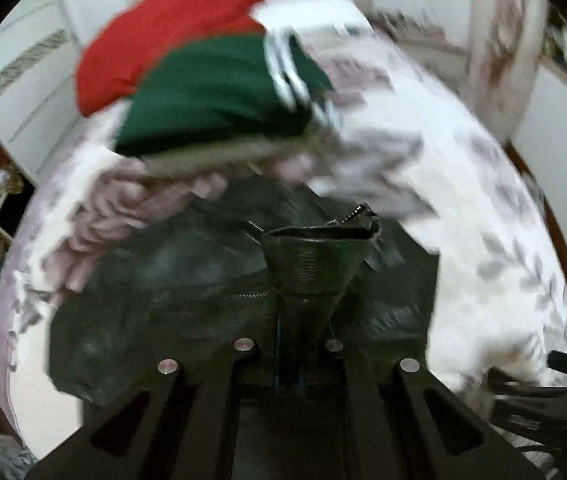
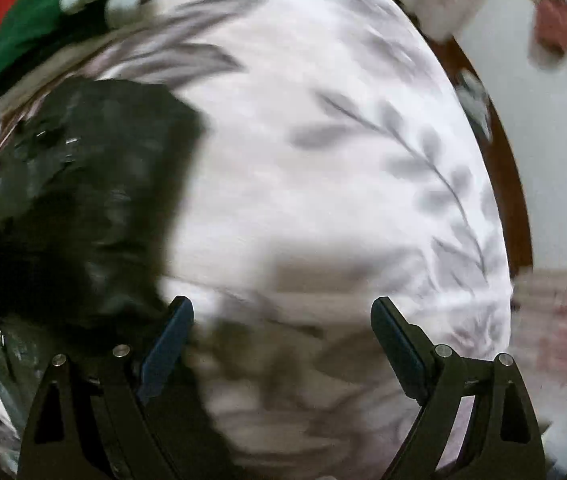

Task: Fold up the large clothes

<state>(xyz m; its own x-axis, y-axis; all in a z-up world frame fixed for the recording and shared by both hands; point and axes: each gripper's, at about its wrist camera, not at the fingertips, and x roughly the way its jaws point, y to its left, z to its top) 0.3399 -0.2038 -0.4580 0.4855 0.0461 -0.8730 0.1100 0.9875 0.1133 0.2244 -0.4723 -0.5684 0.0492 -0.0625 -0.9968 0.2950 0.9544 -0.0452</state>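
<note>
Angled down over the bed (image 1: 483, 208), the left gripper (image 1: 315, 236) pinches the black jacket (image 1: 163, 280), while the right gripper (image 2: 279, 312) points straight down beside it, fingers wide and empty

The black jacket (image 1: 155, 280) is a slightly glossy, crinkled synthetic cloth with a metal zipper (image 1: 357, 213). The bedsheet (image 2: 323, 160) is soft matt cotton-like cloth with a grey leaf print. The green garment (image 1: 211, 96) and red garment (image 1: 155, 36) look matt knit. Matt black plastic forms the right gripper (image 2: 279, 344), with shiny metal pins.
</note>
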